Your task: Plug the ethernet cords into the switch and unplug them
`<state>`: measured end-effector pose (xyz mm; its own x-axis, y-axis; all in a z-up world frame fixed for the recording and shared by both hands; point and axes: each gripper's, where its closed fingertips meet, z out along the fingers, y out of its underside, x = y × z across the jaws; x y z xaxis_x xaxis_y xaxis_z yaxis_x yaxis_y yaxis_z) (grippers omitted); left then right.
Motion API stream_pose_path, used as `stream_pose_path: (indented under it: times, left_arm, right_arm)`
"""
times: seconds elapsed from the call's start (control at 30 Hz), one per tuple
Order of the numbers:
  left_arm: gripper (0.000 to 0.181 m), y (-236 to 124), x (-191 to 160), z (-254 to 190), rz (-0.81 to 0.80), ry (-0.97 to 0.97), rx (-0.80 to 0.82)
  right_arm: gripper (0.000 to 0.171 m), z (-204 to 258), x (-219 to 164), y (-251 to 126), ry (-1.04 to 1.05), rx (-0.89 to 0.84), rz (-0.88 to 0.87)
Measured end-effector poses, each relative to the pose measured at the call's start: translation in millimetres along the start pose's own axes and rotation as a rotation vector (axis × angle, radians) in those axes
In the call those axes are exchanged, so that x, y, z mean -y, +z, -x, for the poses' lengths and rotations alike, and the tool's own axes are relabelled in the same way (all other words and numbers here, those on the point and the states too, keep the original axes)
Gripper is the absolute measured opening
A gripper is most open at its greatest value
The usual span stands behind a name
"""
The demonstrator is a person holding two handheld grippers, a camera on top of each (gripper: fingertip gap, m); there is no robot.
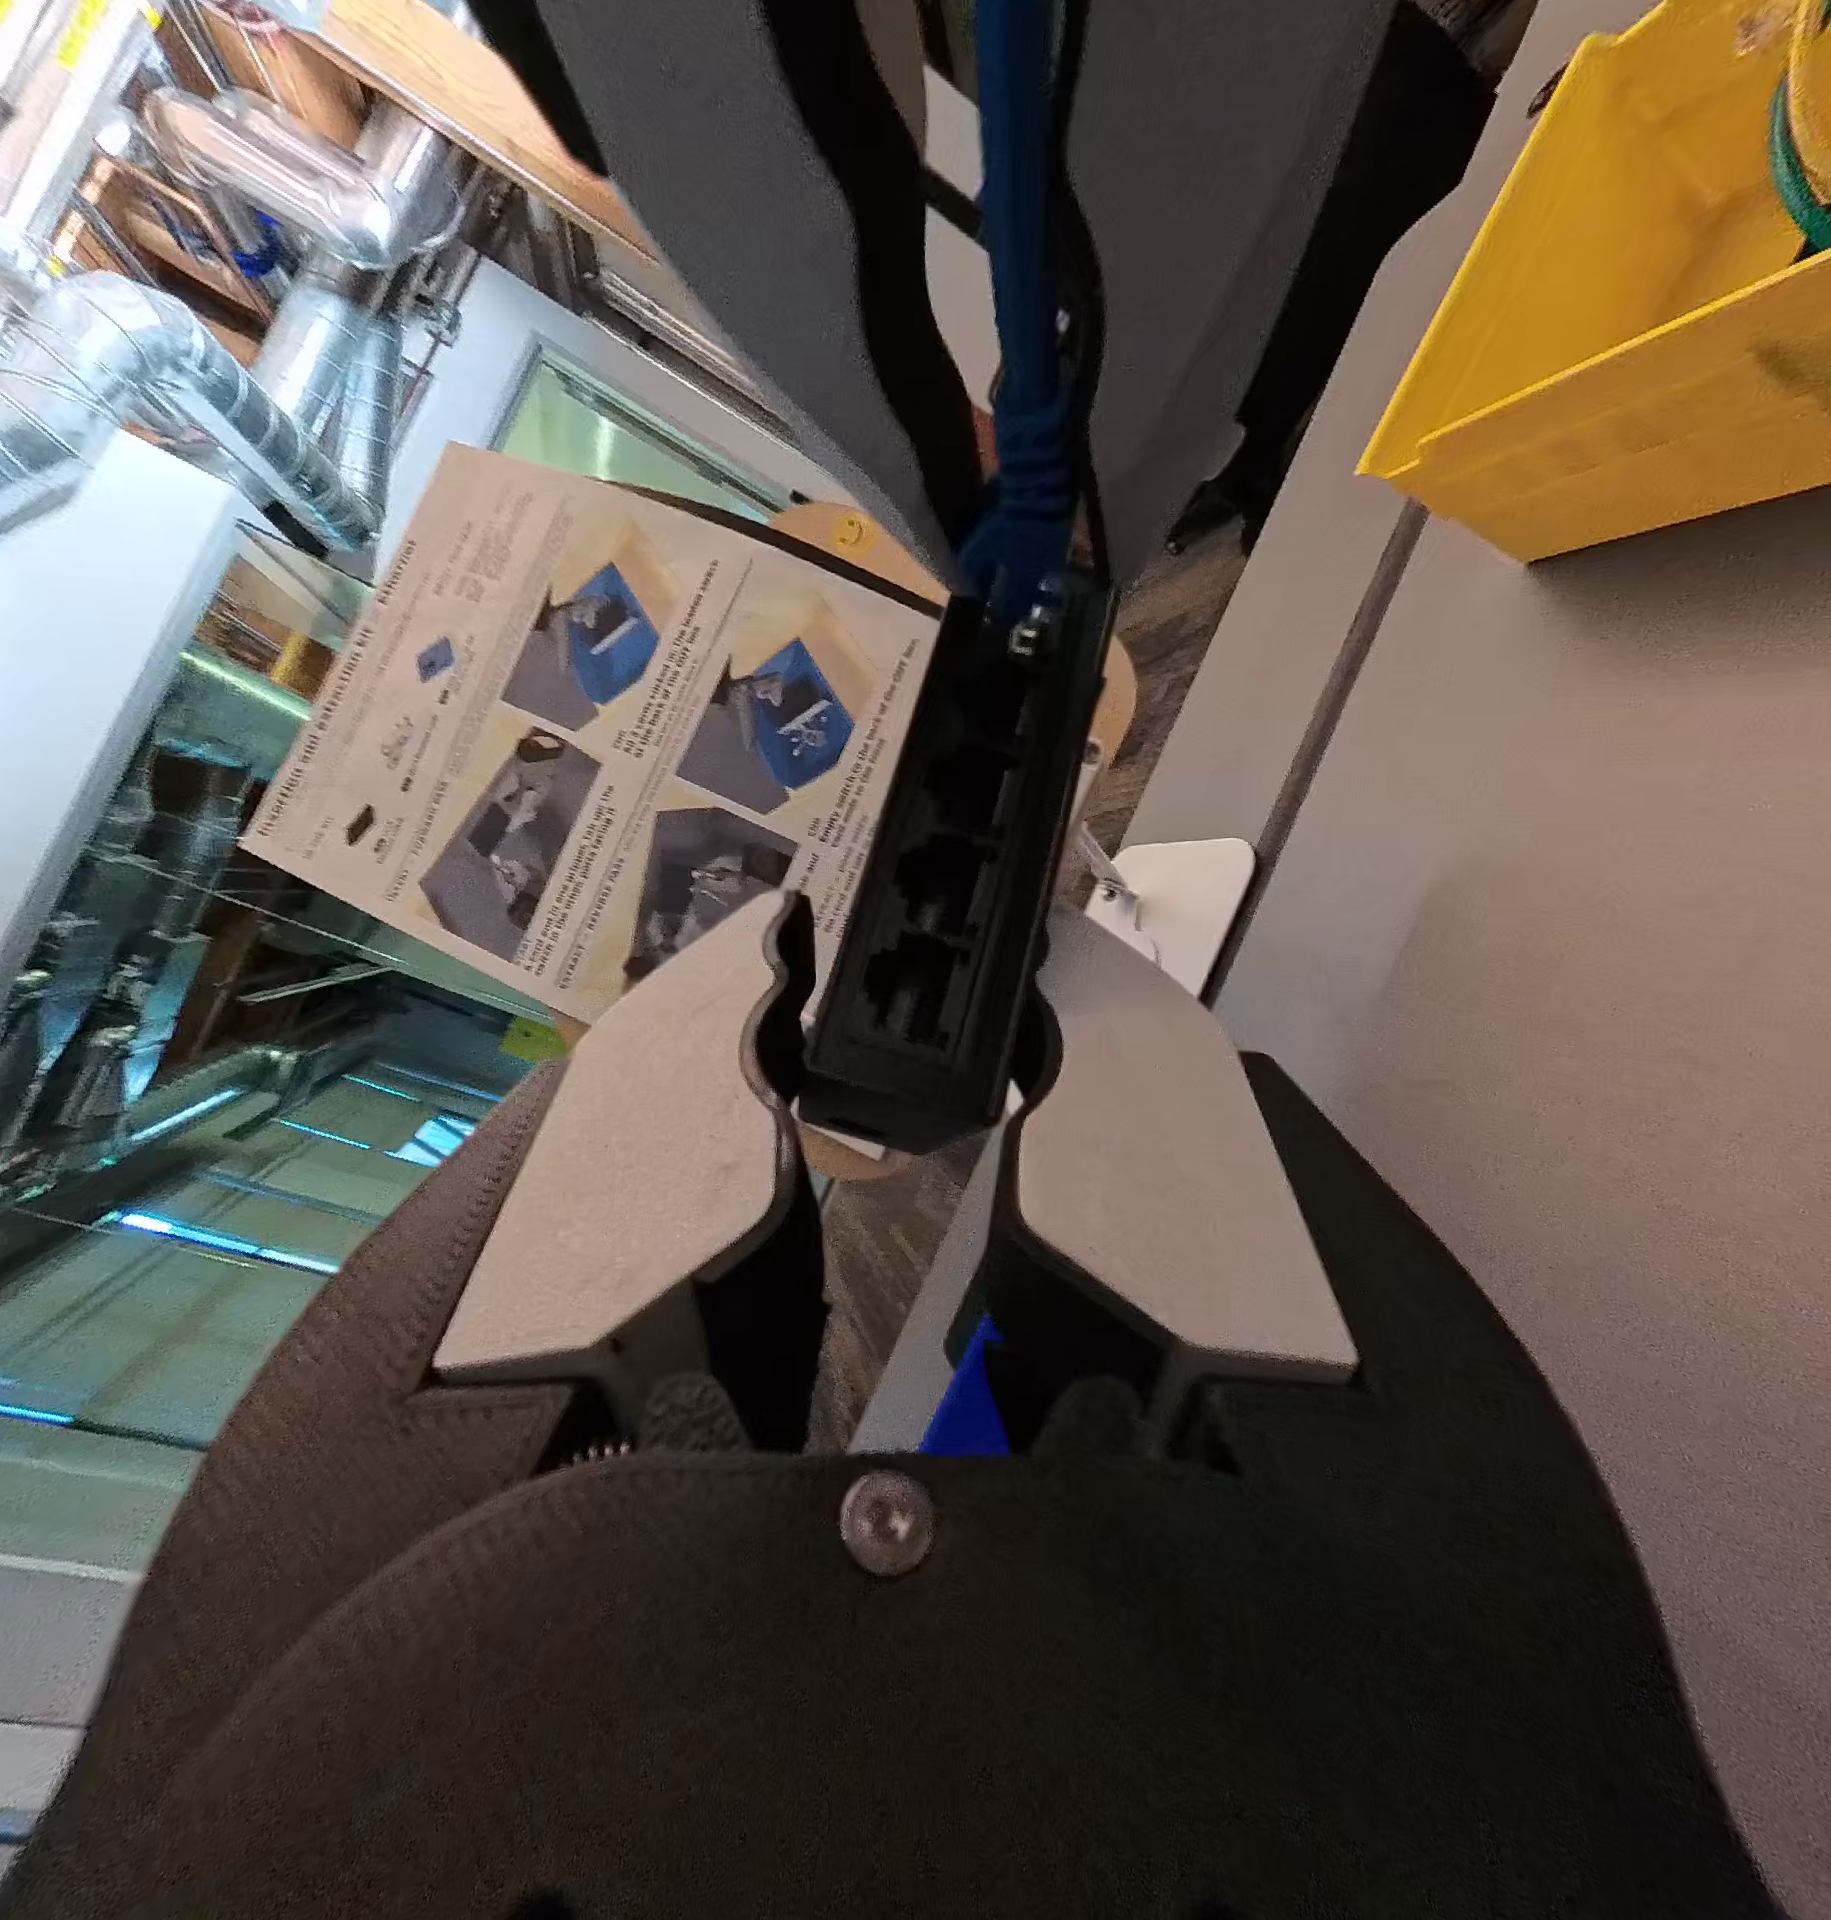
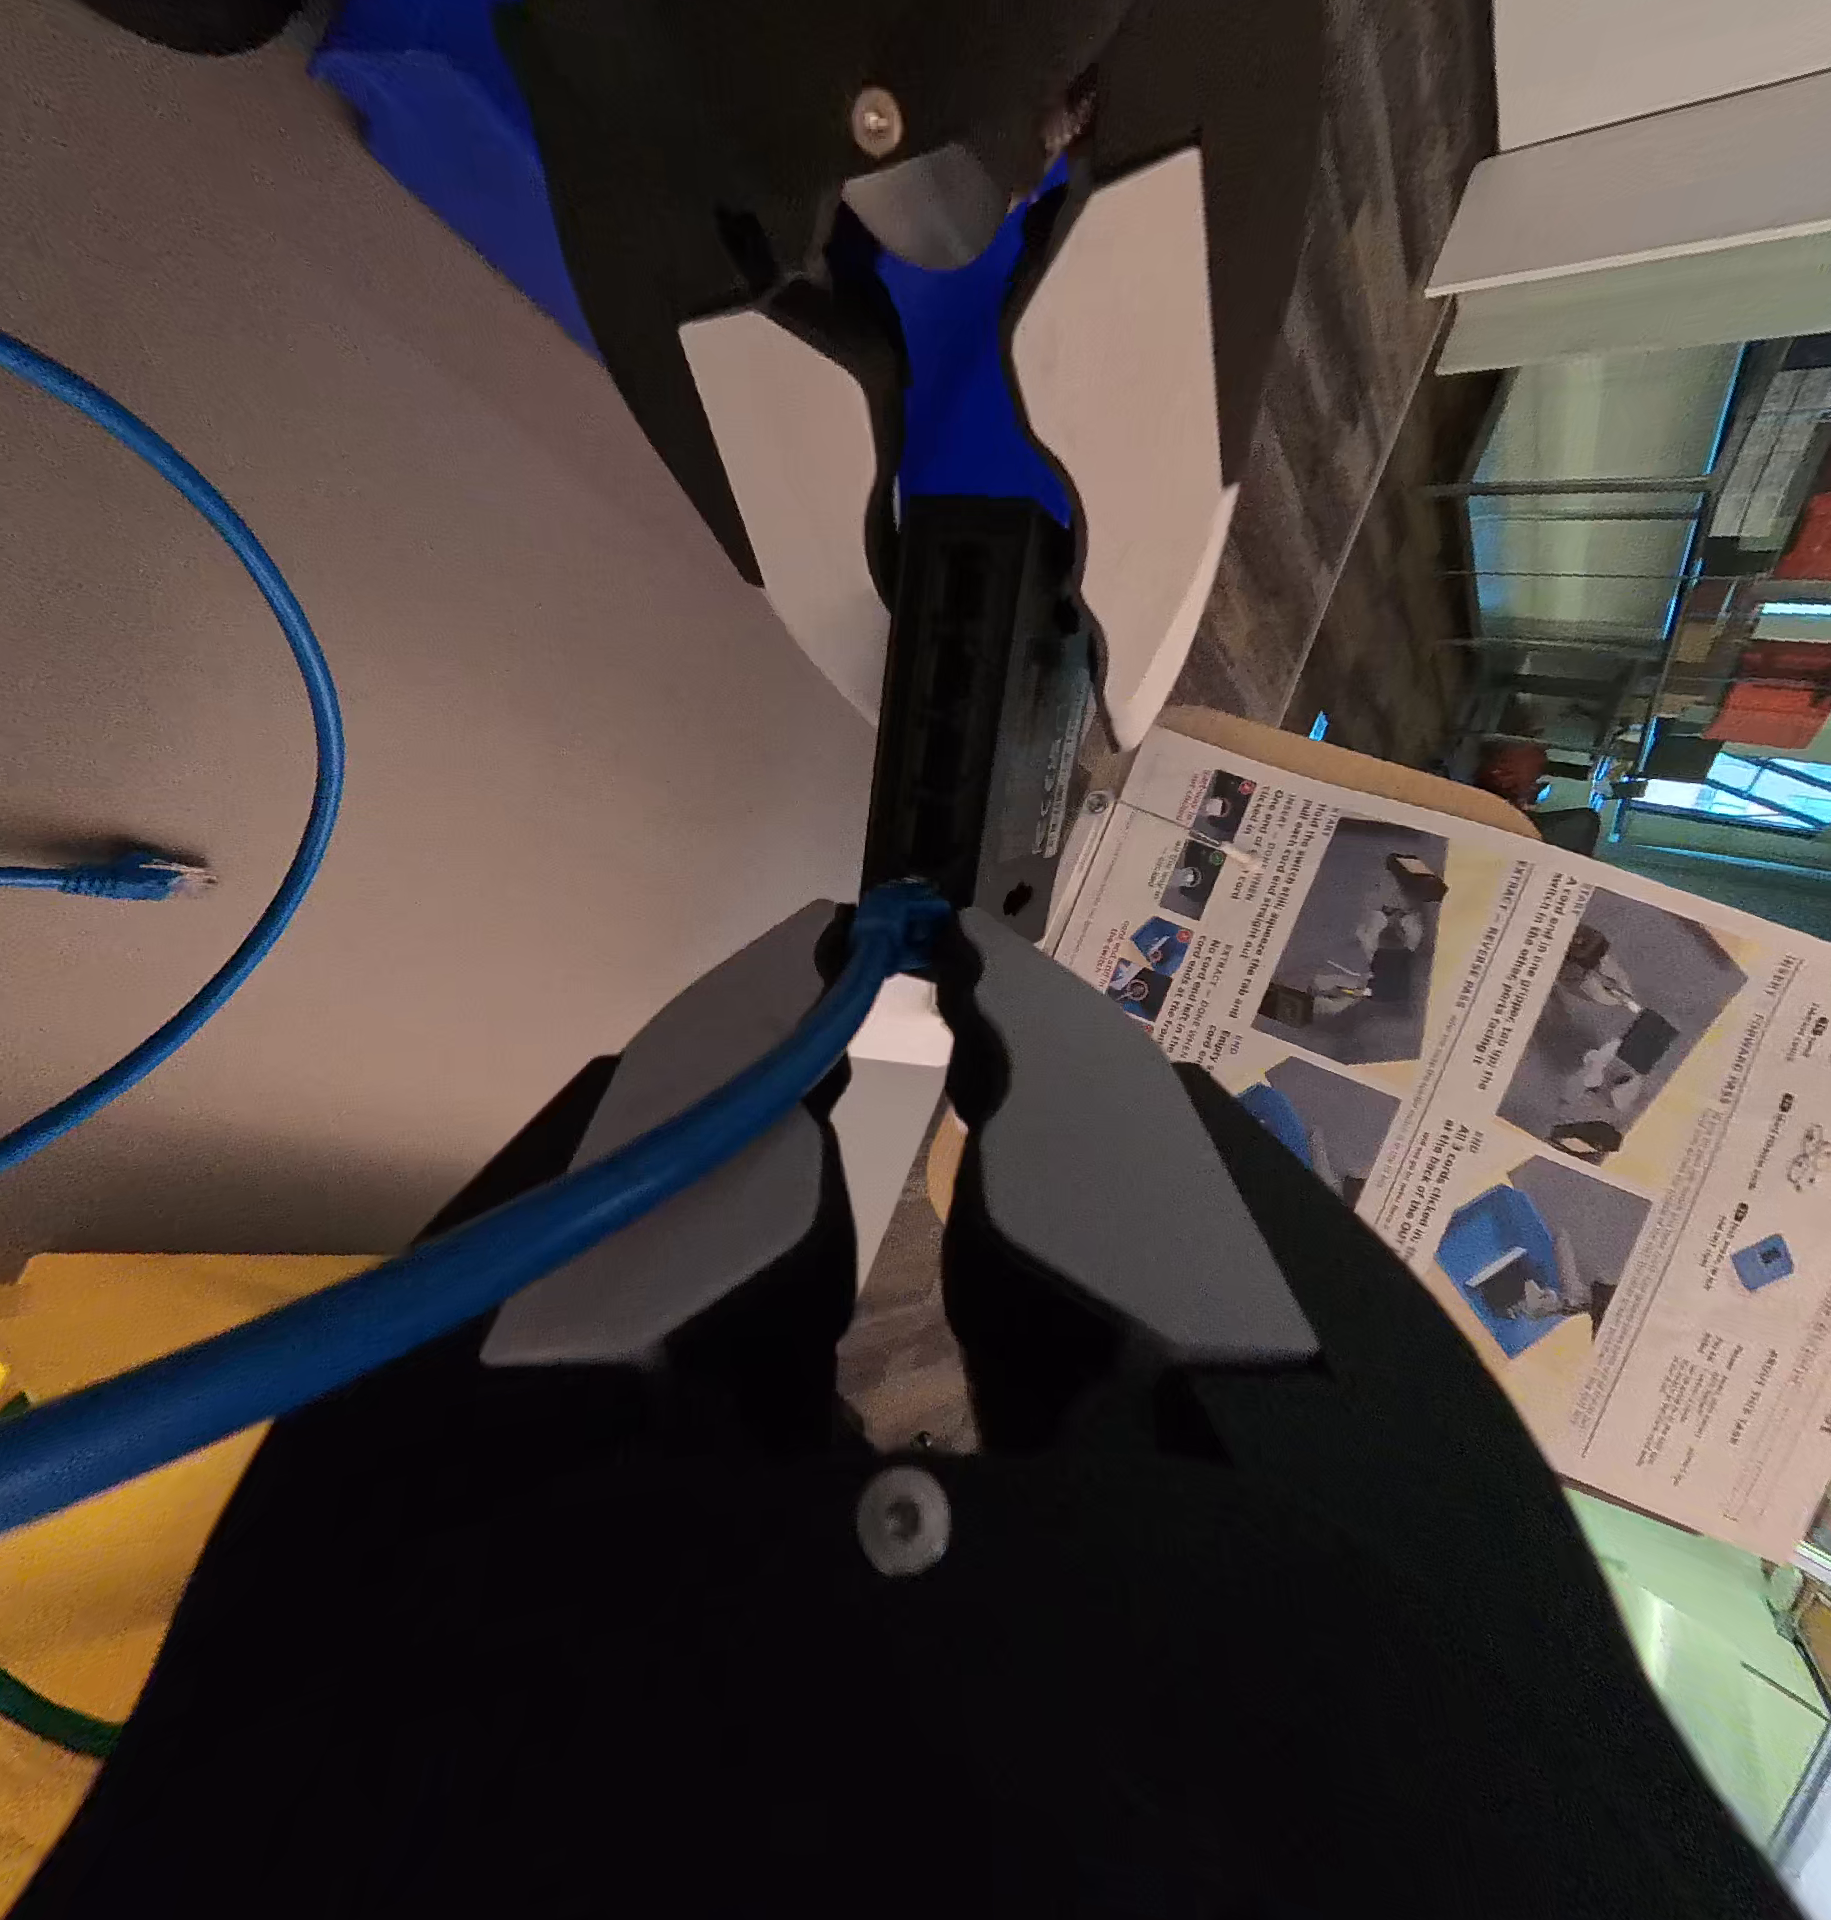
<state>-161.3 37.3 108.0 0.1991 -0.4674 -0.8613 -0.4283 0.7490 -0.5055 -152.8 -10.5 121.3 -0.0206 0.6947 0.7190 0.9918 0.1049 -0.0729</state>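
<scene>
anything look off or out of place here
Nothing looks damaged or spilled. The left gripper clamps the black switch in mid-air, and the right gripper pinches a blue cord at its end port. A second cord's plug lies loose on the table.

Left gripper (image 1: 906, 1023): pale fingers (image 1: 641, 1122) closed around near end of black switch (image 1: 958, 883), clamping both sides. Right gripper (image 2: 895, 951): facing the left head-on, grey fingertips (image 2: 776, 966) pinched on blue cord (image 2: 599, 1174) plug boot at far end of switch. Also seen in opposite views: right gripper (image 1: 1025, 488) top of left view, left gripper (image 2: 978, 561) top of right view. Both raised off the surface.
</scene>
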Motion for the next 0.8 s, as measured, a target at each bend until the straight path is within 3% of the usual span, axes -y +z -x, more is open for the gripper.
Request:
stream_pose_path:
  times: [0.33,0.57,0.67,0.8]
  left_arm:
    - [0.035,14,-6,-18,0.044,-0.053,-0.064]
    - [0.034,10,3,-18,0.031,-0.086,-0.076]
    - [0.033,0,14,-19,-0.062,-0.072,-0.101]
    - [0.039,-16,40,-20,-0.330,-0.078,-0.062]
  right_arm:
    - [0.015,12,-1,-3,0.075,0.015,-0.040]
    - [0.014,10,2,-12,0.081,-0.078,-0.110]
    - [0.014,6,7,-21,0.127,-0.136,-0.191]
    - [0.014,15,19,-36,0.195,-0.115,-0.303]
